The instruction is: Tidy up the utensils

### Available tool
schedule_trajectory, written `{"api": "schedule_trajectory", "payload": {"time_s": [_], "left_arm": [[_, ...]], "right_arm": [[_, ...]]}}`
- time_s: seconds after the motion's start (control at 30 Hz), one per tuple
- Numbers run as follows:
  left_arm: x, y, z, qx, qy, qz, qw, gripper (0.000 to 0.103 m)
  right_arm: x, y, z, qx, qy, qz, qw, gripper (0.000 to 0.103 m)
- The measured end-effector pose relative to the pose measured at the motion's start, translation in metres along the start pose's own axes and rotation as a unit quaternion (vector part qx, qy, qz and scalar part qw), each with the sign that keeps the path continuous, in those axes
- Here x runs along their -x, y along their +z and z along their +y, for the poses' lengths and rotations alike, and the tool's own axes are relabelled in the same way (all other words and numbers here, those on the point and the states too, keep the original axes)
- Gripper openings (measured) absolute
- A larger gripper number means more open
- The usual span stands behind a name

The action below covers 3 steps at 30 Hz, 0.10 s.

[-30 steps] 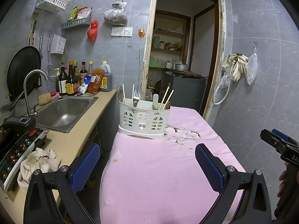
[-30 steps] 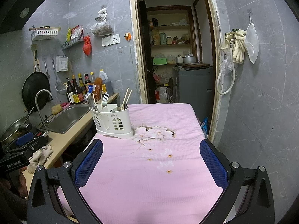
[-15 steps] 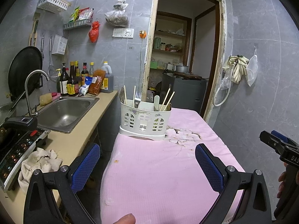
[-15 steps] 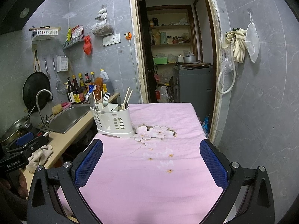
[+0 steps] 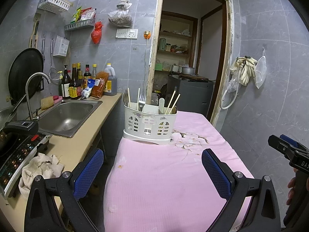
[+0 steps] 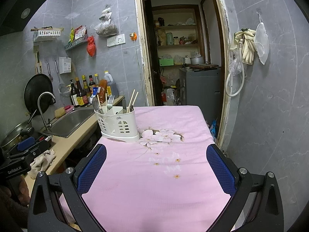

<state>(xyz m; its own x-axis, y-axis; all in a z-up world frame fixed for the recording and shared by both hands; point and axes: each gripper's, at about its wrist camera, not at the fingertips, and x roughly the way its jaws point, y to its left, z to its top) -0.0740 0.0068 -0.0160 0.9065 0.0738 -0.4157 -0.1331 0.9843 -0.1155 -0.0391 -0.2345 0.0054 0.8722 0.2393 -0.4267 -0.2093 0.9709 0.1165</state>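
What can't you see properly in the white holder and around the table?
- Lower ends of the fork and chopsticks: both views, hidden inside the utensil holder.
- Bottle labels: left wrist view, too small to read.
- Table front edge: both views, cut off behind the open left gripper and open right gripper.

**Plastic, steel and ribbed cloth**

The utensil caddy [image 5: 150, 123] at centre frame looks like smooth, slightly glossy cream plastic with cut-out windows. In it stand pale wooden chopsticks [image 5: 172, 101] and a shiny metal fork [image 5: 142, 100]. The surface wears a matt pink cloth [image 6: 164, 174] with a fine ribbed weave and printed flowers. At left, the sink [image 5: 66, 116] is brushed steel. Each tool [image 5: 152, 172] [image 6: 156, 171] is matt black plastic with blue textured pads [image 5: 87, 174]. The wall tiles [image 5: 270, 100] are smooth, marbled grey.
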Motion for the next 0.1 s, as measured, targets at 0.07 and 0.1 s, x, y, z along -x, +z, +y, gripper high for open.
{"api": "schedule_trajectory", "payload": {"time_s": [0.07, 0.1], "left_arm": [[0.0, 0.0005, 0.0005, 0.0, 0.0, 0.0, 1.0, 0.102], [-0.0001, 0.0007, 0.0011, 0.0, 0.0, 0.0, 1.0, 0.102]], "right_arm": [[-0.0001, 0.0002, -0.0001, -0.001, 0.0, 0.0, 1.0, 0.101], [0.0, 0.0, 0.0003, -0.001, 0.0, 0.0, 1.0, 0.101]]}}
